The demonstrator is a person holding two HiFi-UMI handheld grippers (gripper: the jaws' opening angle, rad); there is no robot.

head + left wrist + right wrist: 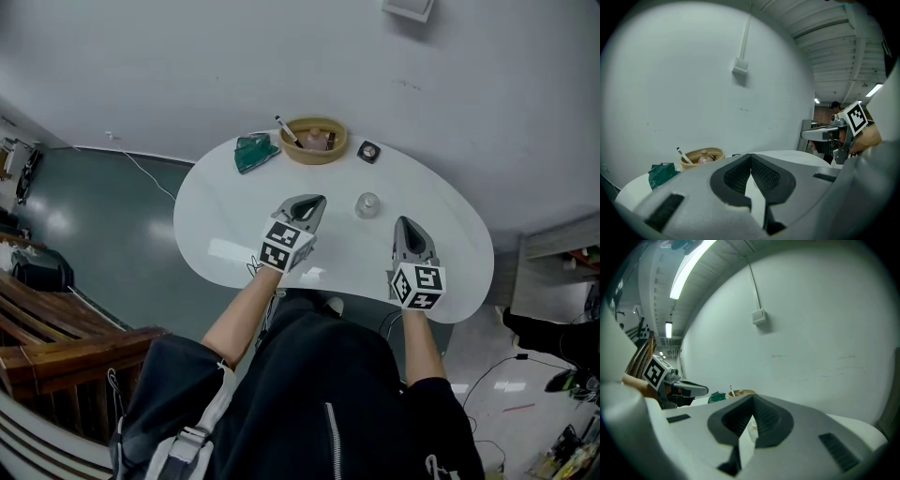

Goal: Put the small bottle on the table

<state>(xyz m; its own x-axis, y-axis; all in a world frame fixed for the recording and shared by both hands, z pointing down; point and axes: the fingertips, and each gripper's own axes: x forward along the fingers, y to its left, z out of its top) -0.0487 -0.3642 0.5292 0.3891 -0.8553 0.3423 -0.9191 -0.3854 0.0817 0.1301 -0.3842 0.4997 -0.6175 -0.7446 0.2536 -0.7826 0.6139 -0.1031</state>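
**Both grippers clenched and empty; a clear bottle stands between them**

The left gripper (314, 204) has its jaws pressed together tip to tip with nothing between the pads. The right gripper (404, 223) looks the same in its own view, with the pads meeting at the tip and holding nothing. Both hover low over the near half of the white table (225, 216), pointing toward the far wall.

Just beyond the fingertips, in the gap between the two grippers, a small clear bottle (367, 204) stands upright on the tabletop, touching neither. It lies to the right of the left tips and to the far left of the right tips. It is a little nearer the right gripper, and that gripper's view shows it through the slot under the closed jaws. If this is the task's bottle, it is already on the table.

At the far edge sits a woven basket (341, 141) holding a pinkish bottle (315, 141), neck up, and a pen (284, 127). This bottle lies almost straight ahead of the left gripper and well apart from the right. If it is the one meant, the left hand has the shorter reach, and its jaws would have to open first. A green cloth (255, 151) lies left of the basket.
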